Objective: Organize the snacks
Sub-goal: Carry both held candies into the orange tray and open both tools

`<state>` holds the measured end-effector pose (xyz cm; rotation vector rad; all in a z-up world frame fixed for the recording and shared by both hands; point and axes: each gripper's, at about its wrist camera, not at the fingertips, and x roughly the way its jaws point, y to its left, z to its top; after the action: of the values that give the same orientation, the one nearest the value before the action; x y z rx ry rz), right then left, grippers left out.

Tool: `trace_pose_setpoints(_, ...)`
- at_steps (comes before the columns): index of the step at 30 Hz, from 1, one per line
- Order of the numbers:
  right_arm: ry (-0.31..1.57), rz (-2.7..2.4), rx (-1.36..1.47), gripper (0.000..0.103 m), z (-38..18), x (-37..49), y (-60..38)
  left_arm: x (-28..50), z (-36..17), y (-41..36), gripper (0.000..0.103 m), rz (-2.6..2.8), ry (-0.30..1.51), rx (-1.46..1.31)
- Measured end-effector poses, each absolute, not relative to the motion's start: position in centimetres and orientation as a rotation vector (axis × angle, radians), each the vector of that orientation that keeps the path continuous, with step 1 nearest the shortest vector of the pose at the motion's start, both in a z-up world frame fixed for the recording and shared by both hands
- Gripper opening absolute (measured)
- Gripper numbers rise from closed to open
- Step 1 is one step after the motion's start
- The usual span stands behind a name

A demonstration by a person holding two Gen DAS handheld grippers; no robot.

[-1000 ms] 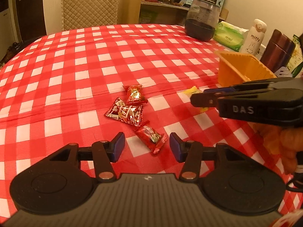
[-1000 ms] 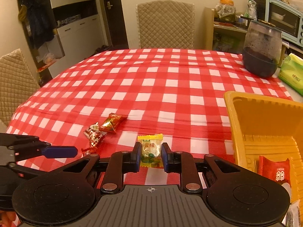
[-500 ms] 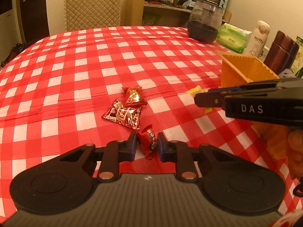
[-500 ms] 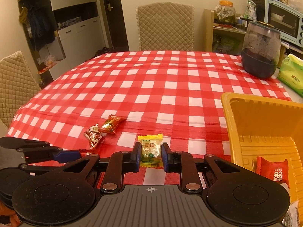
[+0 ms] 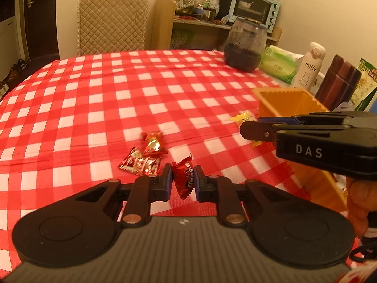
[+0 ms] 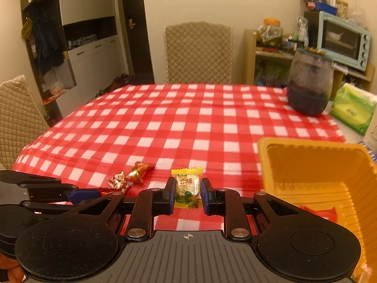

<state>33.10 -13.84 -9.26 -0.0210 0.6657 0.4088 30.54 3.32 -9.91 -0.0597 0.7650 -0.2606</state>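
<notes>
Red-and-white checked worktop [image 6: 188, 122], orange tray [image 6: 315, 165] at right with a red packet [image 6: 318, 212] inside. Left tool [image 5: 182, 181] clamped on a red candy [image 5: 185, 179], lifted clear of the cloth. Right tool [image 6: 187, 194] clamped on a yellow candy [image 6: 187, 188]. Two wrapped candies [image 5: 146, 158] lying loose just beyond the left tool.

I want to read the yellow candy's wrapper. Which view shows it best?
The right wrist view: the yellow candy faces the camera, held in the right gripper. The left wrist view shows only its ends behind that gripper.
</notes>
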Motion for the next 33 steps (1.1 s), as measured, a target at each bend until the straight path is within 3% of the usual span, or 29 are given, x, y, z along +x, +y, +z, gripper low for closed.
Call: trace_pose_setpoints(33,0.588,0.015,0.063,0.023,-6.2,25.3,-26.6,29.7,-6.2,-6.5,0.017,-0.411,0.700,-0.059)
